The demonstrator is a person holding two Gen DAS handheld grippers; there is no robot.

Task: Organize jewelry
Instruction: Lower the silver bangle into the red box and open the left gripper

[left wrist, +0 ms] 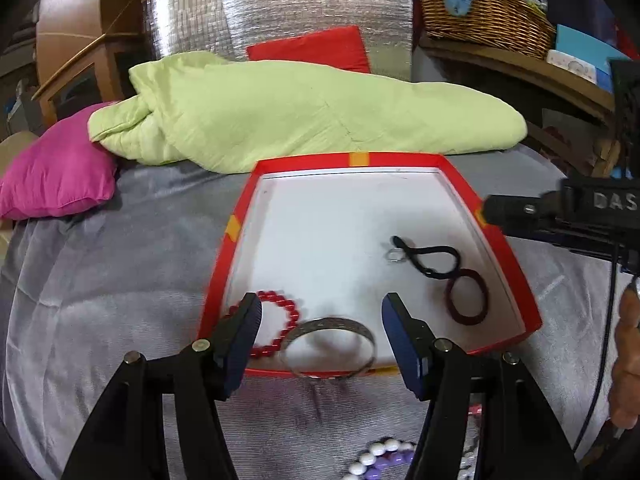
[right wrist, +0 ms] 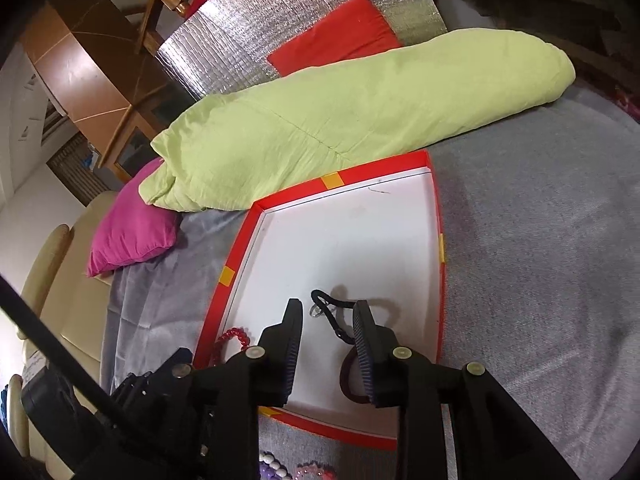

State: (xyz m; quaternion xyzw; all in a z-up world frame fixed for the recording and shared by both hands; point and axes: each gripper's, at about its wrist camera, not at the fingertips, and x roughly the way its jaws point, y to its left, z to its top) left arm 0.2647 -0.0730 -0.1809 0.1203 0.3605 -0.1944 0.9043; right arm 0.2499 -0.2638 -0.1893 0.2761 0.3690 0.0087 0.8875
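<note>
Both grippers hover over the red-rimmed tray (left wrist: 456, 172) on the bed. The left gripper (left wrist: 320, 320) has wide, empty jaws above the silver bangle (left wrist: 332, 326); the right gripper (right wrist: 328, 320) has narrowly parted jaws, holding nothing, above the black cord (right wrist: 340, 320).

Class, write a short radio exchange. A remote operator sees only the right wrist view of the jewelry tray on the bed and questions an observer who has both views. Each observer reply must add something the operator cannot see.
Operator: I see only part of the red bead bracelet at the tray's left edge. Is anything beside it?
Observer: Yes. A silver bangle lies next to it, resting over the near rim of the red tray.
Operator: Is the left tool gripping that bangle?
Observer: No. The left tool is open, and its pads are not touching the bangle.
</note>
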